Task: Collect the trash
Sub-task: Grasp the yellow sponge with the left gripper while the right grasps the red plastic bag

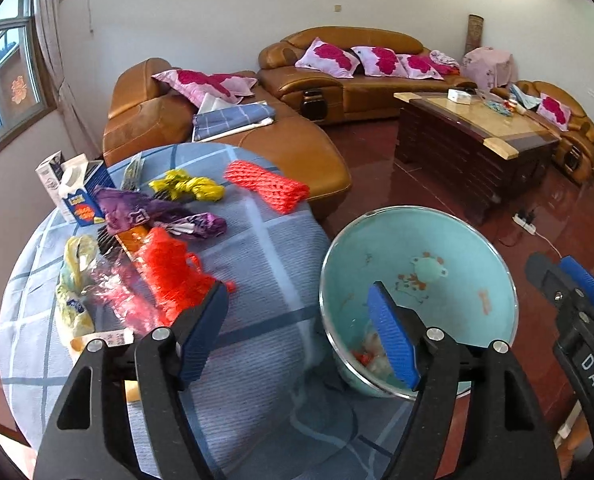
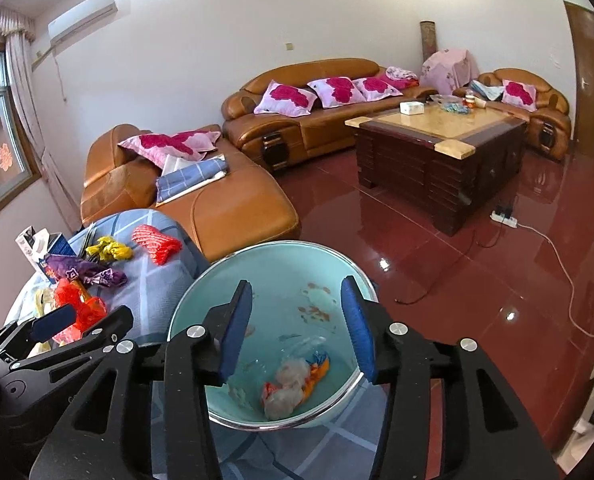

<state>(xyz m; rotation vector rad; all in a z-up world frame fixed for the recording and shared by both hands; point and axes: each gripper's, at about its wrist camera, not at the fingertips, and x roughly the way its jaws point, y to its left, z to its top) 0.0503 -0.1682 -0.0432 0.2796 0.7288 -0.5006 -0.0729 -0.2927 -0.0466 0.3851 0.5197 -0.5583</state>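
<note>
A: Grippers?
B: Right gripper [image 2: 297,328] agape, empty, poised above the teal bin [image 2: 201,292]. Left gripper [image 1: 297,328] likewise spread, holding nothing.
A: Bin contents?
B: Crumpled wrappers [image 2: 293,384] at the bottom. Red net [image 1: 169,272] and purple wrapper [image 1: 137,212] lie on the desk [image 1: 257,280] beside it.

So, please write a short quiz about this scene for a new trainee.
1. True or false: the left claw is shut on the red net.
2. Where does the crumpled wrapper lie? A) on the sofa B) inside the teal bin C) on the floor
3. Fill in: the yellow bag lies on the ____ tablecloth.

Key: 1 false, both claws are open; 2 B; 3 blue checked.
</note>
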